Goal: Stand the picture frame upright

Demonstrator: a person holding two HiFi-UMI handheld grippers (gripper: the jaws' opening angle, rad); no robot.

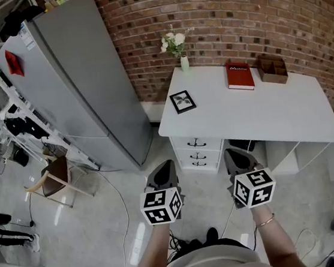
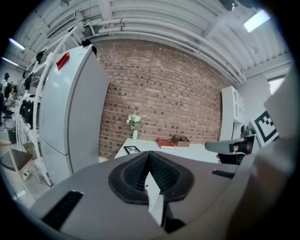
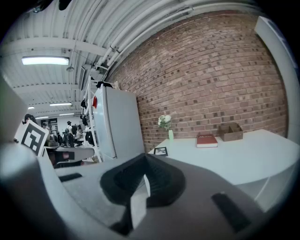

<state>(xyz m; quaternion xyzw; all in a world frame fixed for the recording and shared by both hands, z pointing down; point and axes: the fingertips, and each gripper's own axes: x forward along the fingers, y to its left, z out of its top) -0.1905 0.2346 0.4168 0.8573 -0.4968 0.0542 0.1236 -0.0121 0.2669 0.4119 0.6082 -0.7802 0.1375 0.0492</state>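
Lying flat and face up on the left part of the white surface (image 1: 261, 112), the picture frame (image 1: 182, 101) sits near the left edge, in front of a small green vase of white flowers (image 1: 184, 63). A red book (image 1: 239, 76) and an open brown box (image 1: 272, 68) stand farther right along the brick wall (image 1: 248, 11). Both grippers are held low in front of the drawers (image 1: 197, 150), well apart from the frame. The left gripper (image 1: 162, 171) has its jaws pressed together with nothing between them. The right gripper (image 1: 239, 158) likewise has its jaws closed and empty. A grey fridge (image 1: 82, 86) stands to the left.
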